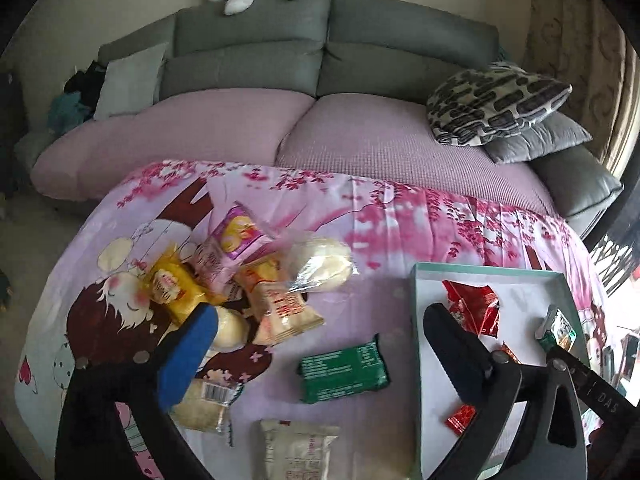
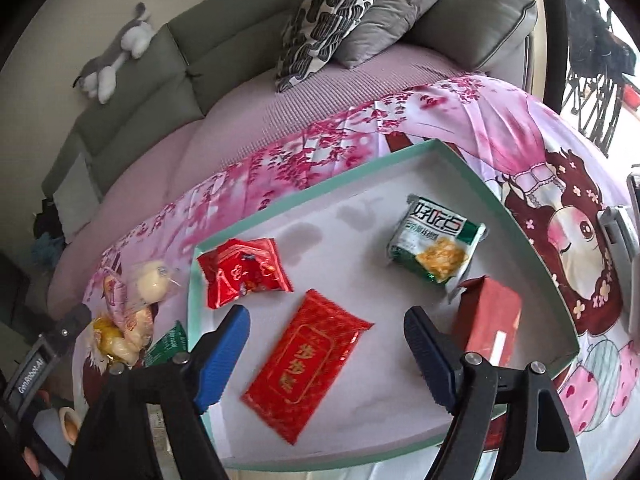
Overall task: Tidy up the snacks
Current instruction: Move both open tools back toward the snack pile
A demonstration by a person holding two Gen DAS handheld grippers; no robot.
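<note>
Four packets lie in the tray (image 2: 460, 152): a crumpled red one (image 2: 244, 274) at its left end, a flat red one (image 2: 308, 364) in the middle, a green one (image 2: 436, 246) and a red box (image 2: 488, 326) toward its right rim. Left of the tray, on the bench cloth (image 1: 392, 216), sits a snack heap (image 1: 256, 276), then a green pack (image 1: 344, 372) just beside the tray wall. Left hand-held gripper (image 1: 320, 348) is released over that pack; right hand-held gripper (image 2: 328, 348) stands released around the flat red packet. Tray's far half is bare.

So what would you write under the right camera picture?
Open right gripper over a red packet in the tray, three more snacks inside.
</note>
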